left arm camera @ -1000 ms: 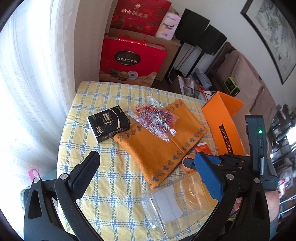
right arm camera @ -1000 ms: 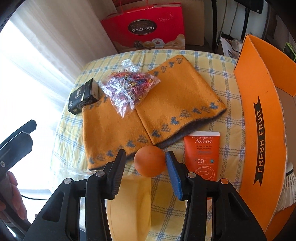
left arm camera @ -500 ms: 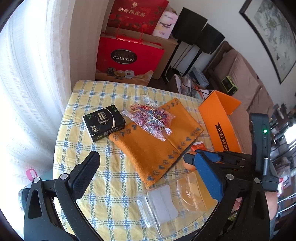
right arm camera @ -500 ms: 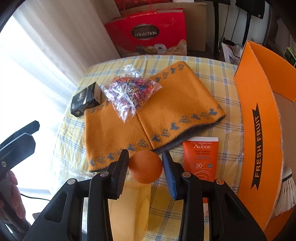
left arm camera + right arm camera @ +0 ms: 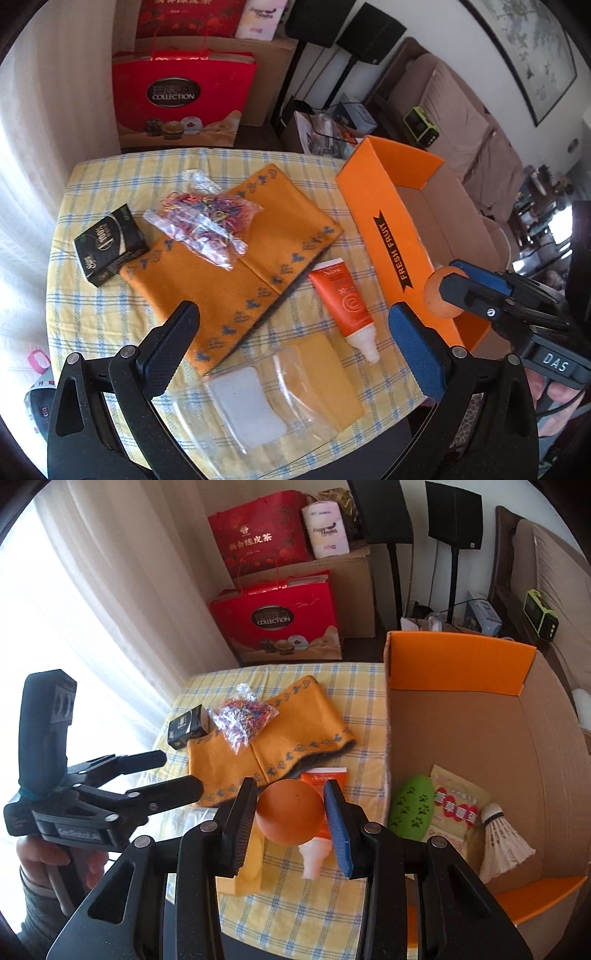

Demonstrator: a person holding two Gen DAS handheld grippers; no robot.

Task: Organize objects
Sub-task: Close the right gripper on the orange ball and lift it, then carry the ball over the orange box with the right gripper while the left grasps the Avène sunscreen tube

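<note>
The right tongs (image 5: 290, 818) have just closed and clamp the orange ball (image 5: 289, 811) above the counter (image 5: 362, 709); the left tongs (image 5: 291, 332) gape wide, empty. Only the right wrist view reveals the box's (image 5: 458, 657) contents at three o'clock: shuttlecock (image 5: 502, 840), green case (image 5: 413, 812).

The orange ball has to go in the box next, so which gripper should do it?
Right. The right gripper already grips the orange ball beside the box; the left gripper is open and empty.

A home living room: brown sofa (image 5: 461, 122), framed painting (image 5: 532, 48), gift bags (image 5: 184, 99), checked tablecloth (image 5: 92, 177).
</note>
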